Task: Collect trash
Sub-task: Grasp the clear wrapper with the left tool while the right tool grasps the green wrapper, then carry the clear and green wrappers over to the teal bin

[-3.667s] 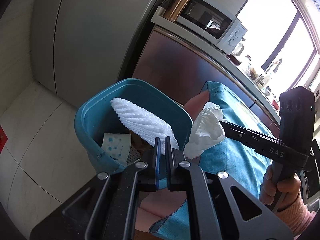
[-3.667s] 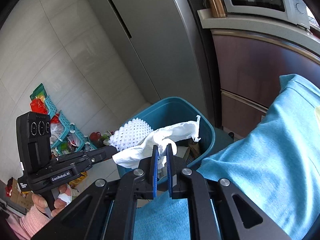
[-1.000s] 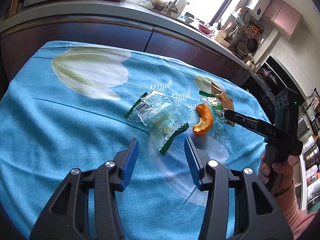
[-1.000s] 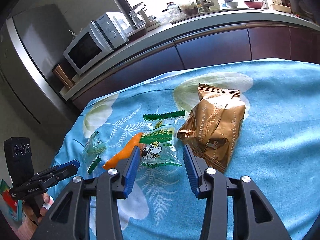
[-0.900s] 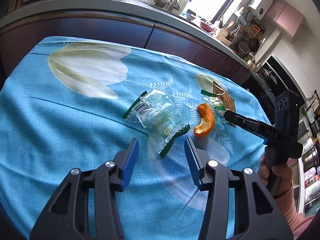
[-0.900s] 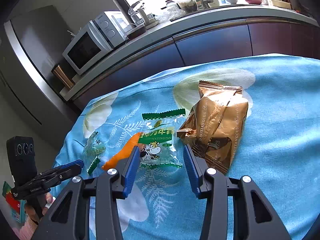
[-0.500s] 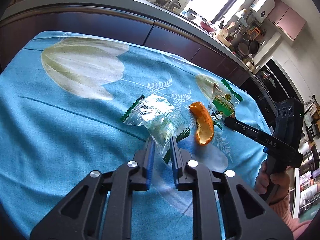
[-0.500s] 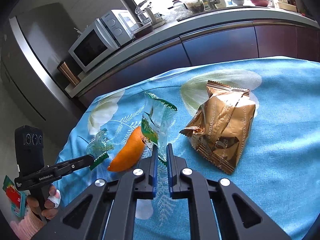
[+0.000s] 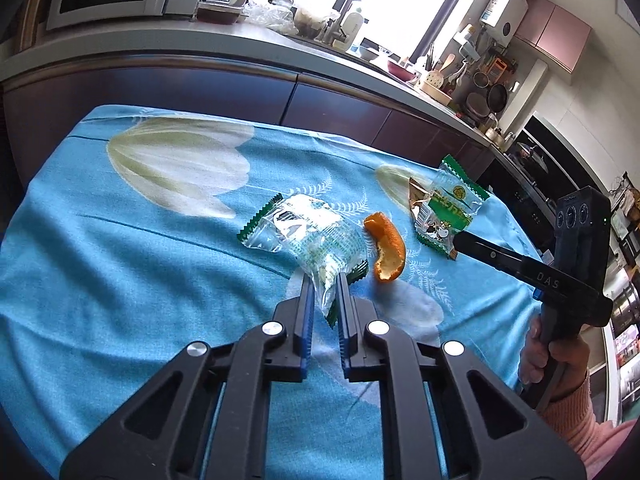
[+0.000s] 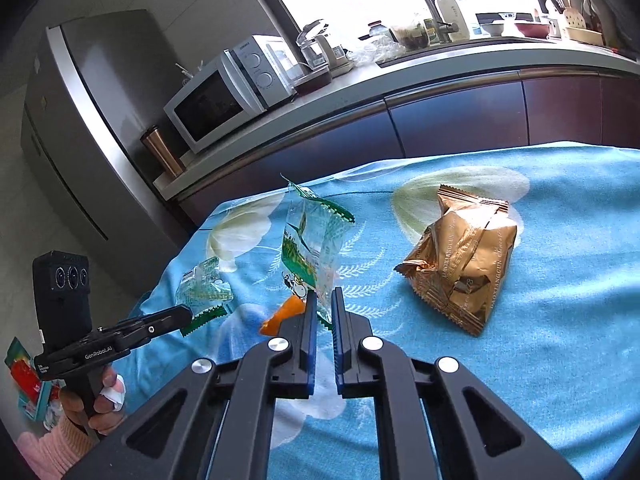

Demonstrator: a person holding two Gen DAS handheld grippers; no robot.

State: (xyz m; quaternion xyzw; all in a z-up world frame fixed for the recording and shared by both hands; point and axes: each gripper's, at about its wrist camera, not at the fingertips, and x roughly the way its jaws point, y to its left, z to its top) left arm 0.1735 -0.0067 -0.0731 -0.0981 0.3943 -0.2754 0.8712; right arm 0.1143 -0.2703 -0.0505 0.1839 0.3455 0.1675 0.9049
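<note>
— What does each gripper have?

— The left gripper (image 9: 323, 280) has just been closing, and its blue pads now pinch the near corner of a clear wrapper (image 9: 304, 232) with green crimped ends. The rest of that wrapper trails away from the jaws over the blue tablecloth (image 9: 120, 264). The right gripper (image 10: 324, 294) is pressed together on the bottom edge of a green-printed wrapper (image 10: 310, 240), which stands up above the cloth from the jaws.

— Where does everything lie relative to the orange peel?

— In the left wrist view, the orange peel (image 9: 387, 251) lies on the cloth just to the right of the clear wrapper, close beside it; whether they touch cannot be told. The green-printed wrapper (image 9: 448, 212) hangs to the peel's right at the right gripper's tips (image 9: 458, 240). In the right wrist view, the peel (image 10: 282, 314) shows just left of the closed jaws, partly hidden behind them. A crumpled gold packet (image 10: 460, 268) lies on the cloth well apart from the peel, to its right.

— And the hands?

— A hand in a pink sleeve (image 9: 556, 364) grips the right tool's handle; another (image 10: 90, 404) grips the left tool's.
</note>
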